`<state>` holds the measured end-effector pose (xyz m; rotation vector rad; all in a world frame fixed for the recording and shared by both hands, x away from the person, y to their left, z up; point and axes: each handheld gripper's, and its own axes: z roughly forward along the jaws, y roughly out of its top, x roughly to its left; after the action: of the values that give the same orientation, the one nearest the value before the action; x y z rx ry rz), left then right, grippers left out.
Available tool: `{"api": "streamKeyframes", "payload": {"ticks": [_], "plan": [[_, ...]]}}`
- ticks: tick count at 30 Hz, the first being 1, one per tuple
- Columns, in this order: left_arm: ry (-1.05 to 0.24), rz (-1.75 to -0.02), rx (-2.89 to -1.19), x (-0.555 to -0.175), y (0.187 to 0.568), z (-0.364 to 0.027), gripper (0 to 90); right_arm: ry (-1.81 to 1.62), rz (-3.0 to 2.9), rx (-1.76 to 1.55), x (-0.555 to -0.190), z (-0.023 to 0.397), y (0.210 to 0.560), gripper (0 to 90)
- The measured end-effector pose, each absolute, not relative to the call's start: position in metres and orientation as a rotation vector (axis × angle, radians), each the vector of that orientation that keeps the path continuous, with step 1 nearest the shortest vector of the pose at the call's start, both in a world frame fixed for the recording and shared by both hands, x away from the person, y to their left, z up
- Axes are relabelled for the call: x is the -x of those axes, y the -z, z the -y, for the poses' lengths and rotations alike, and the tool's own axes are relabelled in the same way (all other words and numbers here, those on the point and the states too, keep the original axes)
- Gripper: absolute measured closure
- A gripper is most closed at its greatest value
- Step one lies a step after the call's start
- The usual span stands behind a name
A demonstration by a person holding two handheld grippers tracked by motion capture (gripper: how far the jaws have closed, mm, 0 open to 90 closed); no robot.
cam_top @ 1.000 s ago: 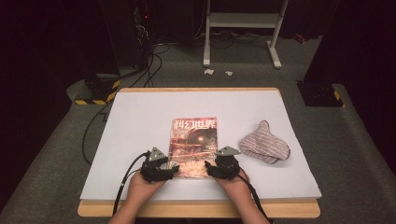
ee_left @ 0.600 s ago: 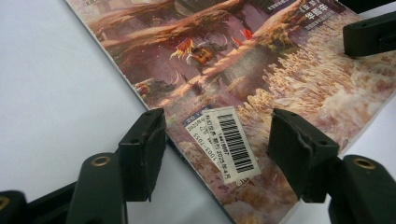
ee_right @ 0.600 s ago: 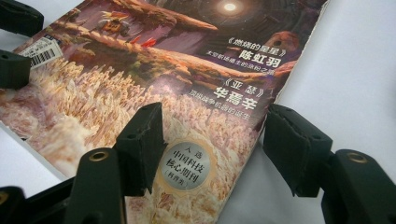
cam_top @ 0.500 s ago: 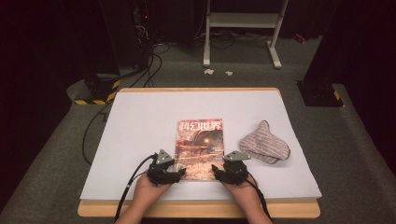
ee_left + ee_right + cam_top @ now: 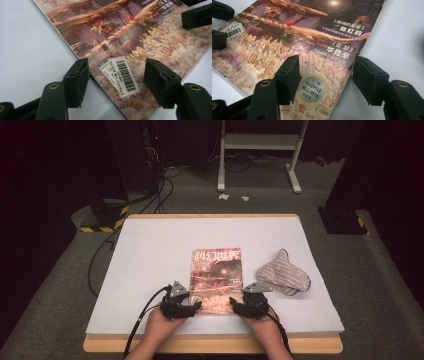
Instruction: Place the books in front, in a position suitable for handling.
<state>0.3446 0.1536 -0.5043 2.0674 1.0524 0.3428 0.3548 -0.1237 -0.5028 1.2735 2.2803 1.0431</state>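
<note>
A magazine (image 5: 217,272) with a reddish-brown illustrated cover lies flat on the white table cover (image 5: 150,250), near the front. My left gripper (image 5: 197,306) sits at its near left corner. In the left gripper view the gripper (image 5: 116,75) is open, its jaws straddling a barcode sticker (image 5: 119,76) on the magazine (image 5: 125,32). My right gripper (image 5: 234,306) is at the near right corner. It (image 5: 327,75) is open too, with one jaw over the cover (image 5: 312,32) and the other just past the right edge. Neither pair of pads presses the magazine.
A striped grey cloth (image 5: 283,272) lies crumpled just right of the magazine. The table's wooden front edge (image 5: 210,345) runs under the person's wrists. Cables (image 5: 145,312) trail from the left gripper toward the floor. A white stand (image 5: 260,142) stands behind the table.
Both hands and the magazine have shifted a little to the right and slightly toward the front edge. The jaws stand as wide as before.
</note>
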Motion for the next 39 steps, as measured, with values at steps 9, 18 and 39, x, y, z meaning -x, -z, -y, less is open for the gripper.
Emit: {"api": "streamKeyframes", "payload": {"ticks": [9, 18, 39], "plan": [[-0.358, -1.048, -2.075, -0.344, 0.504, -0.152, 36.8, -1.039, -2.263, -1.275, -0.358, 0.121, 0.503, 39.2], [-0.438, -1.002, -2.080, -0.340, 0.502, -0.159, 35.3, -1.056, -2.263, -1.274, -0.358, 0.123, 0.500, 37.0], [-0.511, -1.055, -1.827, -0.341, 0.486, -0.234, 25.3, -1.175, -2.123, -1.135, -0.355, 0.171, 0.479, 41.0]]}}
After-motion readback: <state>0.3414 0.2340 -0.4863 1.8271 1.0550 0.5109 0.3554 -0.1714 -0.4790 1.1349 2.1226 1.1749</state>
